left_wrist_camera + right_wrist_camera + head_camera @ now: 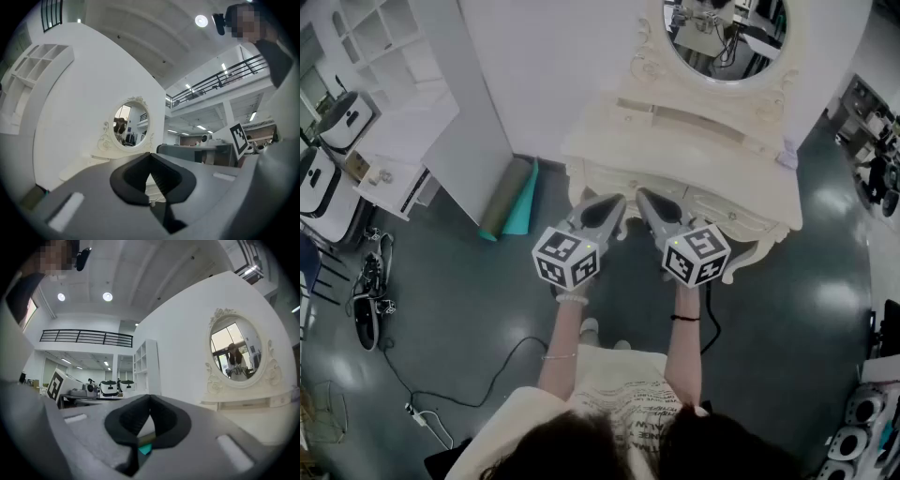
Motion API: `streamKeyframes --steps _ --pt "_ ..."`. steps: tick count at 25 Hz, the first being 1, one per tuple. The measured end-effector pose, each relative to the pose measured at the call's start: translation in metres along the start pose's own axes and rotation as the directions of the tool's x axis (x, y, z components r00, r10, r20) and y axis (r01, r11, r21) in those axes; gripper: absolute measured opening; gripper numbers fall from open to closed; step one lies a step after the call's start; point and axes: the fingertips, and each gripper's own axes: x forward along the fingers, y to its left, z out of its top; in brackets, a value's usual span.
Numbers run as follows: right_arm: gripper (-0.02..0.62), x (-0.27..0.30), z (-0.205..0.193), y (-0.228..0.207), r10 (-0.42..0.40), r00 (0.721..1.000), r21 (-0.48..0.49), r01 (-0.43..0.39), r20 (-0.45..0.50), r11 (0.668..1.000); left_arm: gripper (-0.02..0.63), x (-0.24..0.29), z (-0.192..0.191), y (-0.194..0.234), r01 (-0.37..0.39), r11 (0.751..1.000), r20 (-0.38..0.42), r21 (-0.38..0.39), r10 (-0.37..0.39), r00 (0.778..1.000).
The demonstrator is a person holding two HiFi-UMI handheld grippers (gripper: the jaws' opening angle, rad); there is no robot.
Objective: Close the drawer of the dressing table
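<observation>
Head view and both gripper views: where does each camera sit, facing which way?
Head view: on the person's head, steeply down at the dressing table; forearms, left tool, right tool show.
Left gripper view: on left tool, level along its shut jaws toward the mirror.
Right gripper view: on the right tool, likewise; shut jaws show.
Shared: all see the mirror.

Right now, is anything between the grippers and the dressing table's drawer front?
Nothing visible. The left gripper and right gripper, both shut and empty, point side by side at the front of the dressing table with no object between. The rolled mat lies off to the left, out of the path.
</observation>
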Motion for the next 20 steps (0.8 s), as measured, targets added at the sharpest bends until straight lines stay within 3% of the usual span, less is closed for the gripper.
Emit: streamKeyframes --steps 20 --pt "0.003 -0.005 -0.008 -0.015 0.029 1.000 0.065 -0.030 0.007 0.997 -0.002 0.012 -0.008 -0.005 -0.027 0.999 -0.014 -0.025 0.027 1.000"
